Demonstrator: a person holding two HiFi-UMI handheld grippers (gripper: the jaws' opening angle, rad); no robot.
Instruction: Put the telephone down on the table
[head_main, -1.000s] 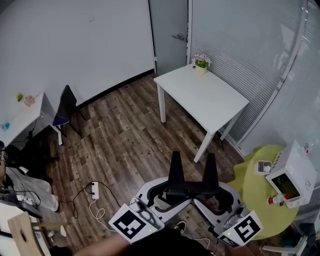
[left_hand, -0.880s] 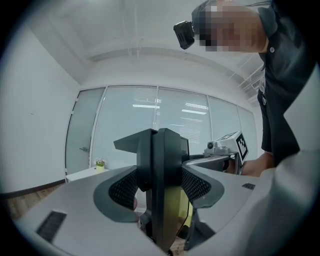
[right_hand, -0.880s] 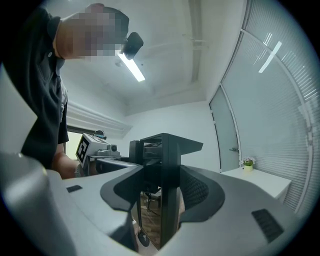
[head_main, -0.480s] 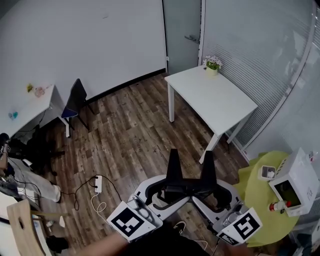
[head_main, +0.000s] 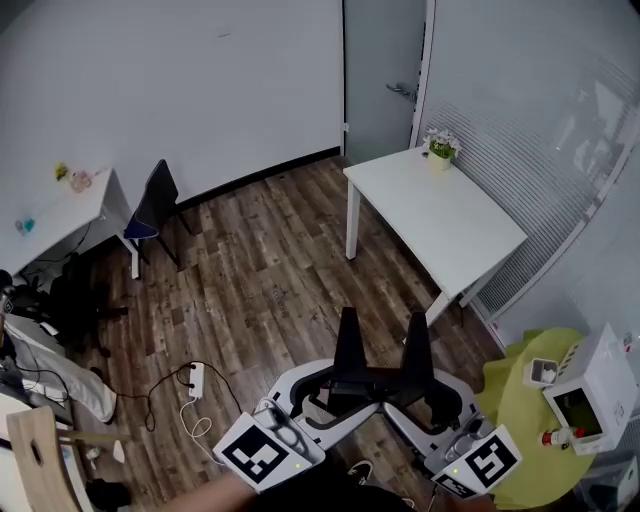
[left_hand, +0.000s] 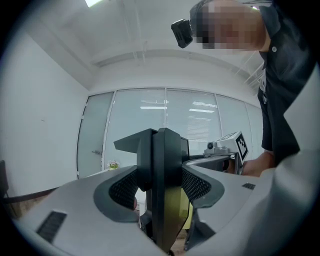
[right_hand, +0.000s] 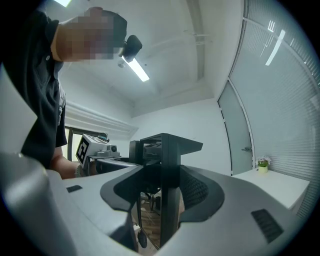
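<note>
Head view: left gripper (head_main: 347, 335) and right gripper (head_main: 418, 340) sit side by side at bottom centre, black jaws pointing up-frame over the wood floor (head_main: 260, 270). The white table (head_main: 440, 215) stands upper right, well apart from both. Its top is bare but for a flower pot (head_main: 438, 150) at the far corner, and its left long edge and near corner face open floor. Where the telephone is, I cannot tell from any view. A yellow-green round table (head_main: 515, 400) at lower right, near the right gripper, carries a white box (head_main: 590, 380). A chair (head_main: 153, 205) stands at left. Left gripper view: left gripper (left_hand: 159, 145) has its jaws pressed together with nothing between them; the flower pot (left_hand: 114, 165) shows small at left. Right gripper view: right gripper (right_hand: 165, 145) also has its jaws together and empty; the white table (right_hand: 272, 182) lies at lower right. Against 1.0 s ago, the table has slid right and down in the head view; the grippers hold the same spot with the jaws unchanged.
</note>
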